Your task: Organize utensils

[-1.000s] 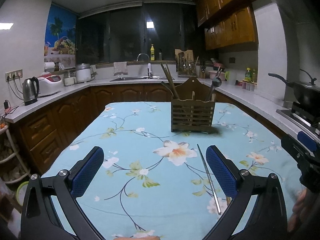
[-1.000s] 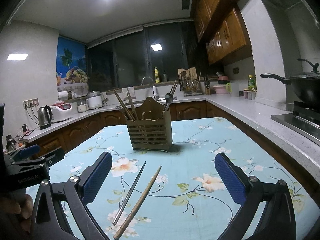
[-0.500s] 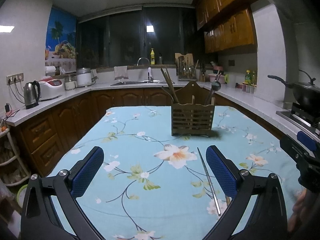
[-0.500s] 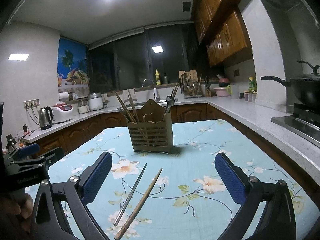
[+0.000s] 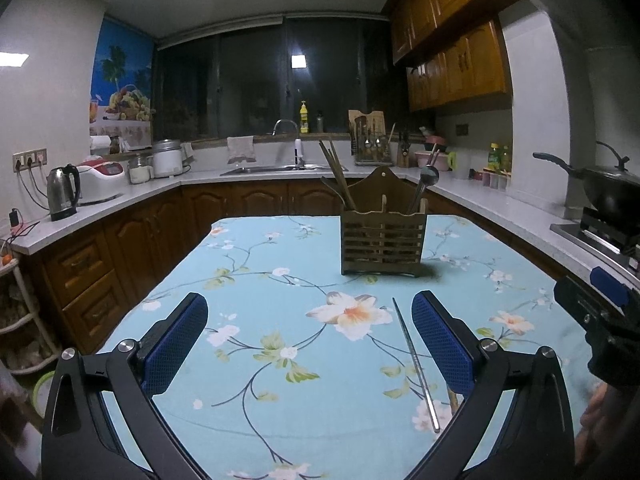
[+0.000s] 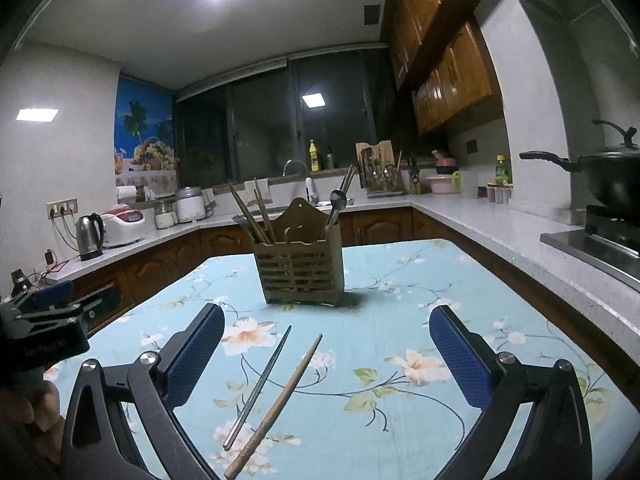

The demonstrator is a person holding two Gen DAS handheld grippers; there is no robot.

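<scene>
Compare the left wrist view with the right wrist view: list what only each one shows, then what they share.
Only the left wrist view shows the left gripper open in front of it, with the right gripper's body at its right edge. Only the right wrist view shows the wooden chopstick in full and the right gripper open. Both show the metal chopstick lying loose on the floral tablecloth, and the wooden utensil holder standing behind it with chopsticks and a spoon inside.

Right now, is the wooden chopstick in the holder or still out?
Out. The wooden chopstick lies flat on the tablecloth beside the metal chopstick, short of the holder.
</scene>
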